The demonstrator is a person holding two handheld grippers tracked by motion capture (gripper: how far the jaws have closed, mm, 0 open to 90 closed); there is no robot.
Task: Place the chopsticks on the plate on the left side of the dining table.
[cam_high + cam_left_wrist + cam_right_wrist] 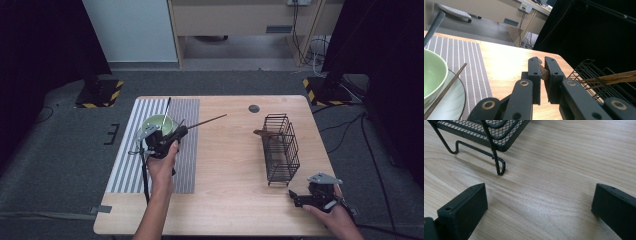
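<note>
Now left tongs (pixel 181 132) pinching chopstick (pixel 205 121) beside bowl (pixel 157 124), right tongs (pixel 295 196) spread at table edge.

A pale green bowl (pixel 159 123) sits on a placemat (pixel 187 150) striped in grey and white, its weave a fine dark mesh crossed by thin white lines in the left gripper view; the table (pixel 230 165) beneath is light wood with a flowing grain. A dark brown chopstick (pixel 206 121) is clamped in the black left gripper (pixel 181 132); the wire basket (pixel 281 148) is black, with more brown sticks (pixel 614 77) inside. The right gripper (pixel 296 199) is black with a grey plate on top; the floor stands (pixel 100 94) carry yellow-and-black hazard stripes.
</note>
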